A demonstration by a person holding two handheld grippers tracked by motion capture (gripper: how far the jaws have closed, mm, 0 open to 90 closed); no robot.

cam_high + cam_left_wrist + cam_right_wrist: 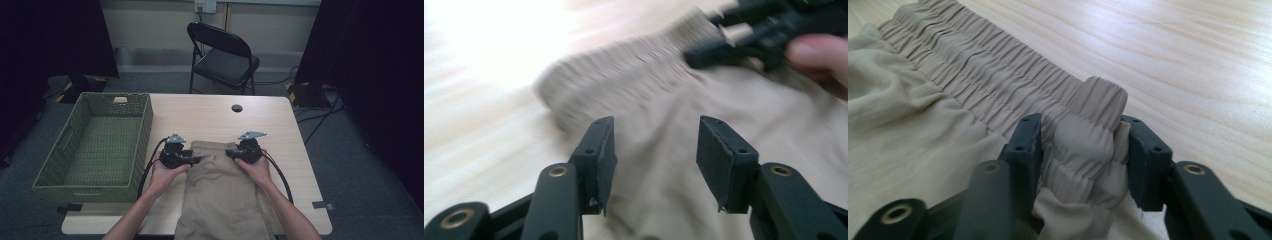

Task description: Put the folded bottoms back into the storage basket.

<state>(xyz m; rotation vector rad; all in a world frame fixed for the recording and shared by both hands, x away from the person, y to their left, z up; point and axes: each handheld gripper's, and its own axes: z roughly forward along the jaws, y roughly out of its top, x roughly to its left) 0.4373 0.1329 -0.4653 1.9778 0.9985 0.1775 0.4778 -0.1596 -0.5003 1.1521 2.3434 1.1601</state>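
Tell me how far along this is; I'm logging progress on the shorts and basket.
Done: the tan shorts lie flat on the table. In hand: the right gripper pinches a bunched fold of the elastic waistband; the left gripper hovers open over the cloth. Left: probably folding; the green basket holds nothing.

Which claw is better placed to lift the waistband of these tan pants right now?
Right. The right claw already has the waistband bunched between its jaws; the left claw hangs open above the pants, gripping nothing.

Dim overhead; left view blurred, perhaps overexposed.
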